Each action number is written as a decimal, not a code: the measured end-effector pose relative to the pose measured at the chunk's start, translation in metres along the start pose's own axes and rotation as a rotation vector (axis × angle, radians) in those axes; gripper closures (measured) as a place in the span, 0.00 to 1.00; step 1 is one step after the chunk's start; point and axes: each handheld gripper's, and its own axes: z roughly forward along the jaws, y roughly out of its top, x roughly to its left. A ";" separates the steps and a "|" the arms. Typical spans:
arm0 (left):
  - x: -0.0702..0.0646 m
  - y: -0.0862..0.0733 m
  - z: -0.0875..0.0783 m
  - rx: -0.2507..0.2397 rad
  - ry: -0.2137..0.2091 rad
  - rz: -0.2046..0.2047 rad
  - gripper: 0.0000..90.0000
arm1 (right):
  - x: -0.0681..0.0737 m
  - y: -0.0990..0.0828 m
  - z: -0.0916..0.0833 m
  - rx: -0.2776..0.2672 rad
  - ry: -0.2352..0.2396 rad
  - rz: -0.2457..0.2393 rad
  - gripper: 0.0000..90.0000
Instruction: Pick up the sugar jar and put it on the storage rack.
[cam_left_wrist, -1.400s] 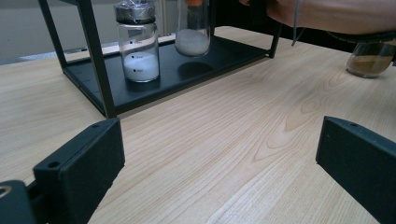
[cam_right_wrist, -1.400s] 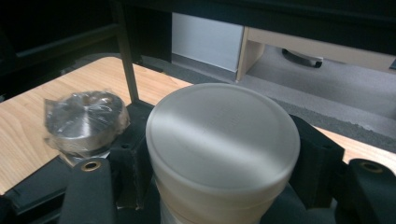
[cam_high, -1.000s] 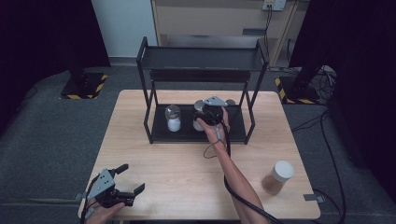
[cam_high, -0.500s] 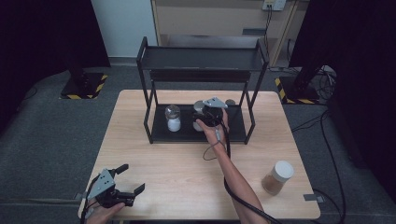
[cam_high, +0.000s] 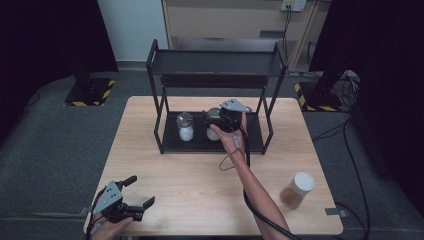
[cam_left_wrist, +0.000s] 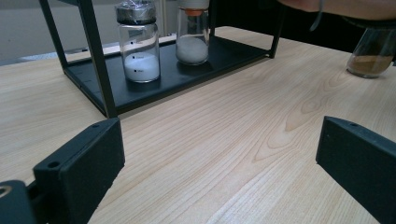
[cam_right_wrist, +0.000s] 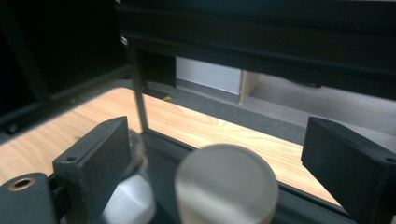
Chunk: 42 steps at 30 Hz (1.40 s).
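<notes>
A pale wooden worktop (cam_high: 200, 185) carries a black two-tier rack (cam_high: 215, 65) toward twelve o'clock, with a white-filled jar (cam_high: 185, 126) on its lower shelf. Just at its three o'clock stands a second jar (cam_high: 213, 131), over which the right gripper (cam_high: 220, 120) has just spread its fingers (cam_right_wrist: 91, 154) wide; they press on nothing now, so this jar looks delivered. The left gripper (cam_high: 131, 202) rests open and empty at seven o'clock, and a brown-filled jar (cam_high: 297, 190) waits at four o'clock, likely next.

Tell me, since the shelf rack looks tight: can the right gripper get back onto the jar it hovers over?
Probably yes. The right gripper sits just above the jar on the rack's lower shelf, its fingers just opened and apart either side of the lid, nothing between.
</notes>
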 end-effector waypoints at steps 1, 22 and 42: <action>0.000 0.000 0.000 0.000 -0.001 0.001 0.00 | 0.001 0.002 -0.003 -0.003 0.011 -0.001 0.09; 0.000 0.000 0.001 0.004 -0.005 0.004 0.00 | -0.006 0.039 -0.100 -0.054 0.267 -0.106 0.11; 0.000 0.000 0.001 0.002 -0.005 0.001 0.00 | -0.024 0.030 -0.177 -0.023 0.346 -0.119 0.07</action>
